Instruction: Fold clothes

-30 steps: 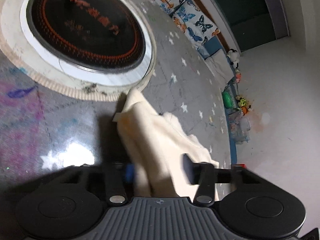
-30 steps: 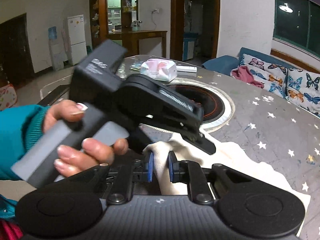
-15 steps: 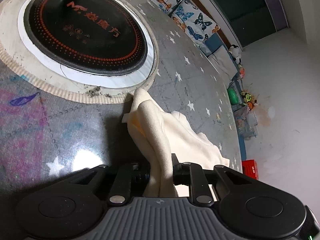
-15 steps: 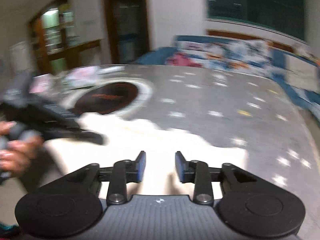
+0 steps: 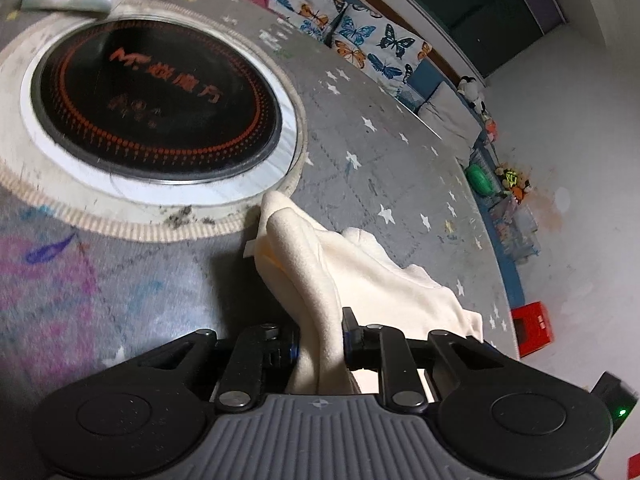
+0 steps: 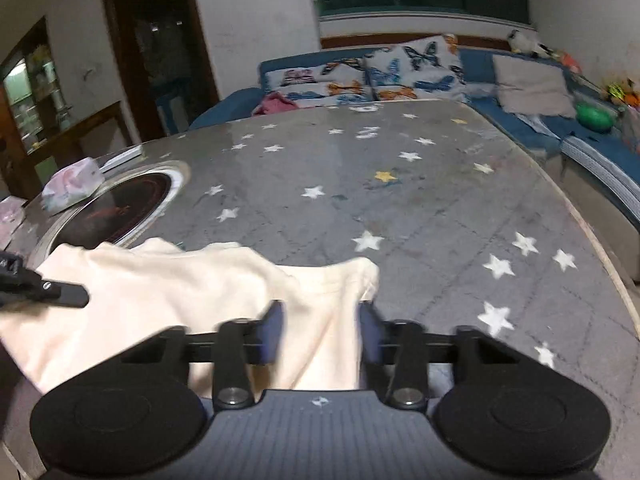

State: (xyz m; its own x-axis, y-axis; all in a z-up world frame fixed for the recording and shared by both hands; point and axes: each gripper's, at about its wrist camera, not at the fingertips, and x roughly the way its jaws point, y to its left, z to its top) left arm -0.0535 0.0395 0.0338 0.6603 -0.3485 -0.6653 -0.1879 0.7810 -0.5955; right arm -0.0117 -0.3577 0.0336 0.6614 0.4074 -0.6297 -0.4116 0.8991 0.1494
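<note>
**Cream garment gripped at a star-patterned table**

Cream fabric bunched between the pads of the left gripper [image 5: 320, 342], whose 2 fingers were closed narrowly on a raised fold of the garment [image 5: 352, 280]. From that pinch the cloth ran forward across the grey, star-printed tabletop [image 5: 360, 136], its far corner lying just beside the pale rim of the round black induction hob [image 5: 156, 108] set into the table.

In the right wrist view, the right gripper [image 6: 320, 330] stood with its blue pads spread wide, 1 on either side of a hanging flap of the same garment [image 6: 168, 284]. Motion blur made it impossible to tell whether either pad touched the fabric. The tip of the left gripper showed at the left edge of that view, over the cloth.

A pink-and-white tissue pack [image 6: 72, 184] sat on the table at the hob's far side. Behind the table ran a blue sofa [image 6: 592, 136] with butterfly-print cushions [image 6: 400, 76] and a green ball [image 6: 594, 116]. A red box [image 5: 534, 328] stood on the floor beyond the table's edge.
</note>
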